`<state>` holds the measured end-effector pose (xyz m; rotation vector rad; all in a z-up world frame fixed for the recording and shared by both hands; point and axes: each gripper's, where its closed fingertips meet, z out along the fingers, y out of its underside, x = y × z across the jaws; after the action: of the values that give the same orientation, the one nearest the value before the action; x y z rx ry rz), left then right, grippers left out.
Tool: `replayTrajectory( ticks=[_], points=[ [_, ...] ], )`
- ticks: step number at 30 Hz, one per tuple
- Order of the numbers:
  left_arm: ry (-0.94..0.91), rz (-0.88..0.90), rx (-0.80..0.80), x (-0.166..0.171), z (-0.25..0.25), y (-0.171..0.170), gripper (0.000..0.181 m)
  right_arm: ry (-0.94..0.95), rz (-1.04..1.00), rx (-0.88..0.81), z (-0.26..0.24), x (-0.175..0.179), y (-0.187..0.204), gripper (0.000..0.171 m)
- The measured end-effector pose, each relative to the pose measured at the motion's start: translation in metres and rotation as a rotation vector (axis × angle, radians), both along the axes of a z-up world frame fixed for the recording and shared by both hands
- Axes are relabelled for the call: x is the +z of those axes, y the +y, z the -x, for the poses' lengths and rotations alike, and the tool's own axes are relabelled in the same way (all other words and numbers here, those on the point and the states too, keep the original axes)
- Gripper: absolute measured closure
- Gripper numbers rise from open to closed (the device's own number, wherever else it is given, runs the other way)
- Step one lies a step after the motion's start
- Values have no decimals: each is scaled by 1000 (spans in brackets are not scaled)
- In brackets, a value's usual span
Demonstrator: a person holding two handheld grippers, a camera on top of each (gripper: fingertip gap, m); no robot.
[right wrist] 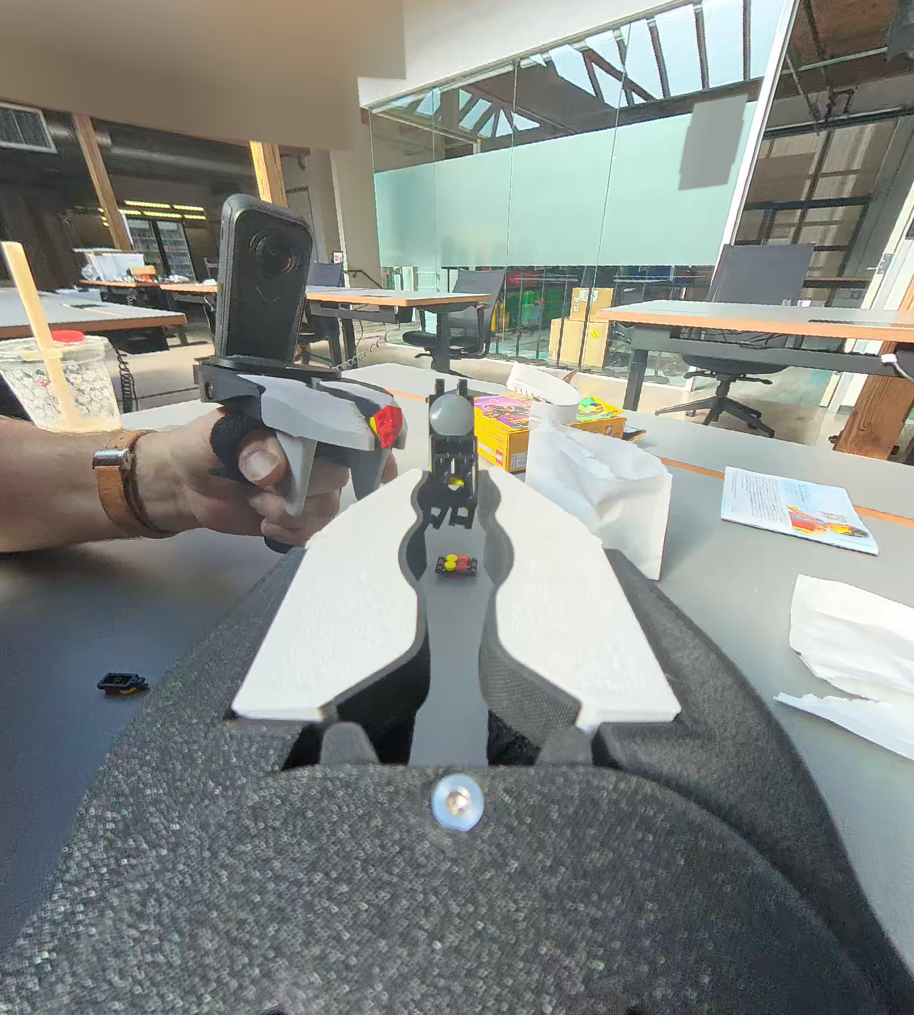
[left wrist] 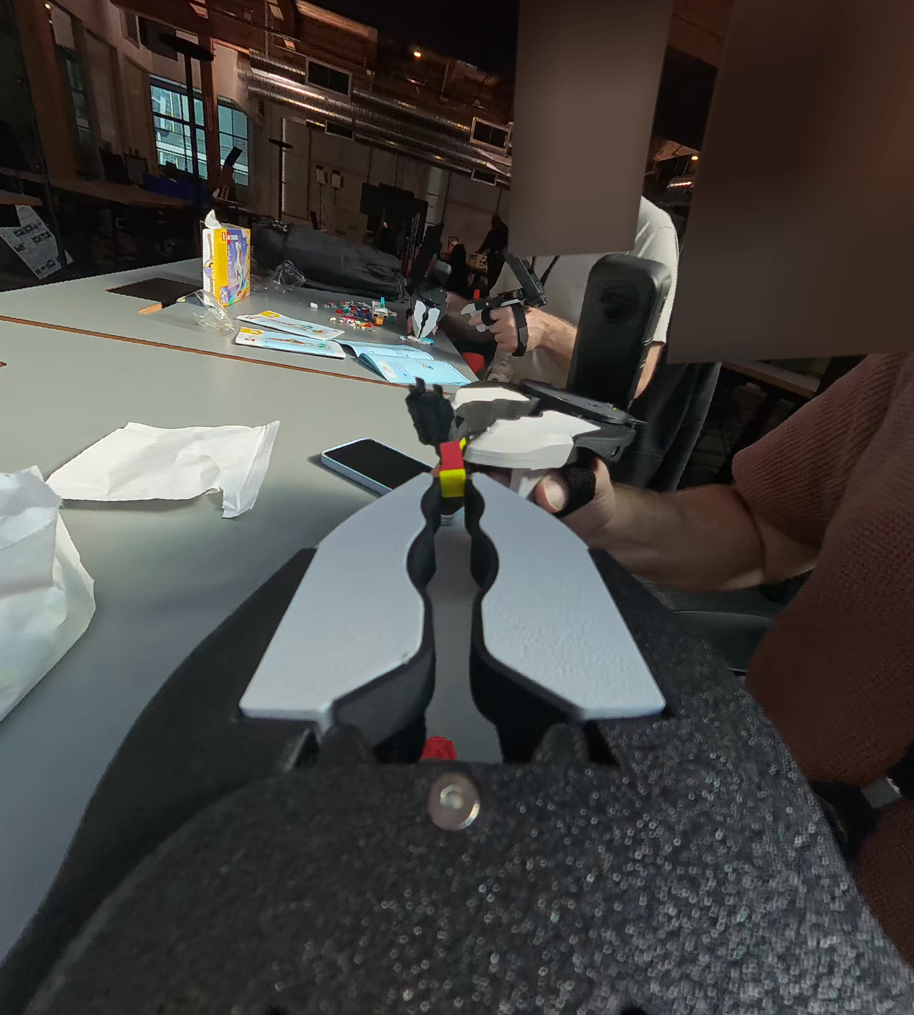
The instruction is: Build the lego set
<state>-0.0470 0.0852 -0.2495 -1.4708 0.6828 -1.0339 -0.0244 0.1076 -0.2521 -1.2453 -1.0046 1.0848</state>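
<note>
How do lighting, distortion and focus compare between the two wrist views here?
Left wrist view: dim and warm, the background hall nearly black; fisheye bends the table edge; the red and yellow piece in the left gripper stays sharp. Right wrist view: bright daylight through glass walls, the black assembly in the right gripper crisp, the forearm at left slightly soft.

Glossy plastic bricks (left wrist: 452,477), crumpled white paper (left wrist: 169,464), matt grey table (left wrist: 169,549).
</note>
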Motion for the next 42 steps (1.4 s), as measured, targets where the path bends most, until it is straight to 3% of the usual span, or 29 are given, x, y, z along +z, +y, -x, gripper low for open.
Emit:
replayTrajectory(
  ticks=[5, 9, 13, 20, 24, 26, 29, 32, 36, 42],
  points=[
    [13, 28, 52, -5, 7, 8, 174, -151, 33, 9, 7, -20, 4, 155],
    [87, 47, 91, -19, 19, 12, 174, -593, 153, 30, 7, -91, 12, 155],
    [246, -101, 146, -29, 28, 12, 174, -807, 136, 66, 3, -122, 9, 155],
    [511, -479, 83, -20, 19, -8, 174, -742, 63, 127, 4, -100, 9, 143],
    [687, -689, 107, -13, 20, -10, 174, -439, -190, 200, 14, -38, -12, 155],
    [705, -737, 83, -10, 15, -14, 174, -348, -222, 253, 20, -15, -30, 153],
    [444, -574, -20, 6, 7, -26, 174, -299, -345, 229, 27, -3, -36, 153],
    [184, -354, -85, 17, 13, -26, 174, -270, -334, 281, 33, 2, -47, 153],
    [147, -302, -125, 11, 11, -28, 174, -202, -257, 327, 37, 15, -51, 161],
    [73, -307, -140, 16, 11, -31, 174, -165, -83, 407, 40, 16, -49, 161]
  ],
)
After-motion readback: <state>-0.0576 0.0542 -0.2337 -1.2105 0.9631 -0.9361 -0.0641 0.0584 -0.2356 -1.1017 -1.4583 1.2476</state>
